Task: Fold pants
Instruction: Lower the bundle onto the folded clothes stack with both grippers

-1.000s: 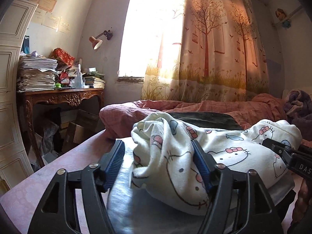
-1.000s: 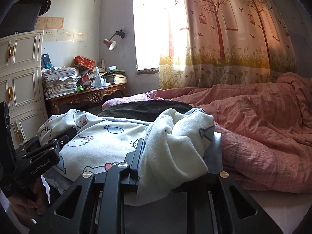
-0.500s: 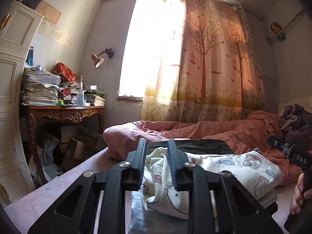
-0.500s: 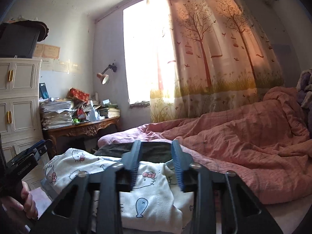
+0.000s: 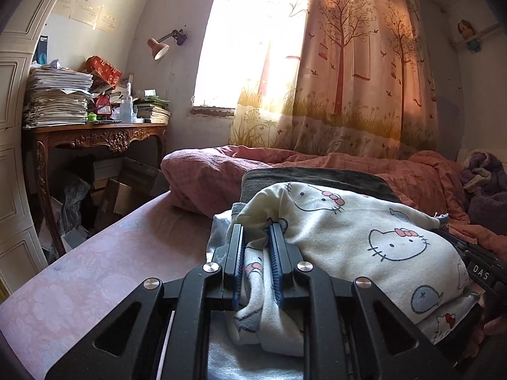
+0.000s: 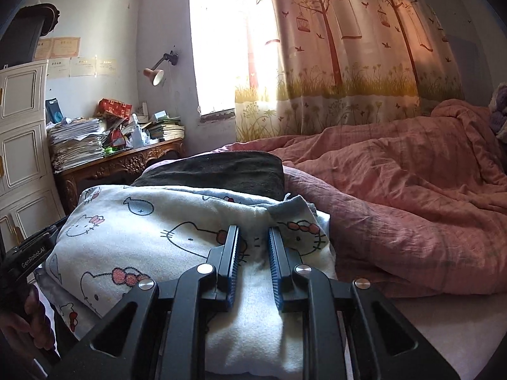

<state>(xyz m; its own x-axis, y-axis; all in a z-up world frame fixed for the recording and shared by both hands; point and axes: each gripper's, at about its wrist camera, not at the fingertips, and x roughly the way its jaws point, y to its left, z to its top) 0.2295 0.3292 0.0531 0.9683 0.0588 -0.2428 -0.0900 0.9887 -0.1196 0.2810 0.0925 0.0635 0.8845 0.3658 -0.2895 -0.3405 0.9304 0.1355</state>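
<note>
- The bed (image 5: 104,272) lay under everything, its pale pink floral sheet bare on my left side.
- A rumpled pink quilt (image 6: 396,196) covered the far half of the bed, bunched below the tree-print curtain (image 6: 348,47).
- A carved wooden desk (image 5: 95,133) stood against the wall by the window, loaded with a tall stack of papers (image 5: 57,95) and books, with a pink wall lamp (image 5: 157,49) above it.
- A dark grey folded cloth (image 6: 221,171) lay between the quilt and the pants, its near edge tucked under them.
- The cat-print pants (image 5: 364,240) sat in a soft, bunched heap on the near part of the bed, right in front of both my grippers.
- My left gripper (image 5: 256,262) had just been closing, and its blue-padded jaws were clamped on a gathered fold at the left edge of the pants, fabric squeezed between the pads and hanging down below them.
- My right gripper (image 6: 253,259) had just narrowed too, and it pinched a ridge of cloth at the right end of the pants, the white fabric filling the gap between its pads.
- In the right wrist view, my left hand (image 6: 30,319) showed at the edge, wrapped round the handle of the other tool.
</note>
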